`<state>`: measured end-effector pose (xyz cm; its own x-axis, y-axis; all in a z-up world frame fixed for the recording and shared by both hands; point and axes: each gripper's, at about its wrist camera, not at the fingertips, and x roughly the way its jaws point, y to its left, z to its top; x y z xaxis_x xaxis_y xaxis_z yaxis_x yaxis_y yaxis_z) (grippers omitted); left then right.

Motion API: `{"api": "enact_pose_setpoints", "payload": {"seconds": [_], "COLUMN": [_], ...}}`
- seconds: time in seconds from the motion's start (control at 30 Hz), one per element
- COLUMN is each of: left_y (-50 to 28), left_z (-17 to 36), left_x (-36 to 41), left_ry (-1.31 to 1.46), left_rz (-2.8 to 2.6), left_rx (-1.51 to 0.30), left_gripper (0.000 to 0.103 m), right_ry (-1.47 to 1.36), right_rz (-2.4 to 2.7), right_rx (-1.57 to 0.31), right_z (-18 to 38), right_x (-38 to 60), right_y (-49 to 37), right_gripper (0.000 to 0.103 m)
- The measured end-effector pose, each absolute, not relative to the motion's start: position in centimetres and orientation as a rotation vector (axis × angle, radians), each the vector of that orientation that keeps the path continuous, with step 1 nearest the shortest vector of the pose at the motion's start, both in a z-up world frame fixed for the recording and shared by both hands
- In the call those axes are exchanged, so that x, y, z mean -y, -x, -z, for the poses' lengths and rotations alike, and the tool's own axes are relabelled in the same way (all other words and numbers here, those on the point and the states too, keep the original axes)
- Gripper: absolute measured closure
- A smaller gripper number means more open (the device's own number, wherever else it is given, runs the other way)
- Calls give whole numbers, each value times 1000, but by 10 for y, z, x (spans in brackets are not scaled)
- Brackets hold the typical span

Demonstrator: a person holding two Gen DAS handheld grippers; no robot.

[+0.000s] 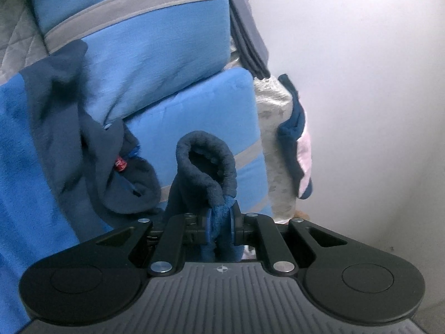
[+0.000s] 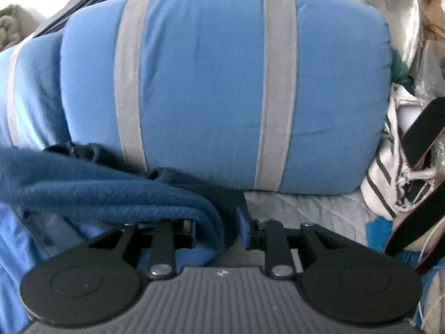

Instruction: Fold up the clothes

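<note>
A dark blue fleece garment lies bunched on the bed in front of blue pillows. My left gripper is shut on a fold of this fleece, and a dark cuff curls up above the pads. In the right wrist view the same fleece drapes from the left over my right gripper's left finger and hides it. My right gripper stands open, with its right blue pad bare and fleece lying in the gap.
Two blue pillows with grey stripes lie close ahead on a grey quilted cover. A white striped cloth and a black strap lie at the right. A white wall flanks the bed's edge.
</note>
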<state>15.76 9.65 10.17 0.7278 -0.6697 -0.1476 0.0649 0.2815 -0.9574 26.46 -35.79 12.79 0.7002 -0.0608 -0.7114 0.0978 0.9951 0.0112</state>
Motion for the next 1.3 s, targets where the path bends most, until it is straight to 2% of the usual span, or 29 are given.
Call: {"api": "enact_pose_setpoints", "payload": {"seconds": [0.1,0.17,0.27,0.5,0.7,0.83,1.03,1.13,1.23,1.3], "left_y": [-157,-157,-155,-155,-155,-156,-153,-153,-153,-153], "left_z": [-101,-103,-105,-103,-105,-104,-104,-104,-104,-104], "left_x": [-95,-97,-103,-117,-134,-129,-135,-136,-137,-138], "left_ry": [1195,1205,1219,1251,1290,1259,1273,1277,1279,1279], "left_rz": [527,523,518,477,454,449,454,449,451,453], "left_rx": [-607,-593,-580,-566,-534,-538,-508,-508,-506,-507], "left_gripper": [91,92,92,92,92,92,91,91,92,91], "right_ry": [-12,-25,-44,86,341,335,446,500,421,364], "right_rz": [111,121,129,84,113,111,4,-9,-8,-8], "right_rx": [-806,-811,-820,-852,-832,-777,-731,-730,-720,-713], "right_z": [-130,-123,-111,-66,-30,-27,-17,-10,-8,-8], "right_x": [354,355,355,325,310,311,294,291,299,304], "right_y": [-269,-269,-268,-261,-245,-236,-215,-209,-211,-212], "right_gripper": [57,43,36,35,38,46,37,38,40,45]}}
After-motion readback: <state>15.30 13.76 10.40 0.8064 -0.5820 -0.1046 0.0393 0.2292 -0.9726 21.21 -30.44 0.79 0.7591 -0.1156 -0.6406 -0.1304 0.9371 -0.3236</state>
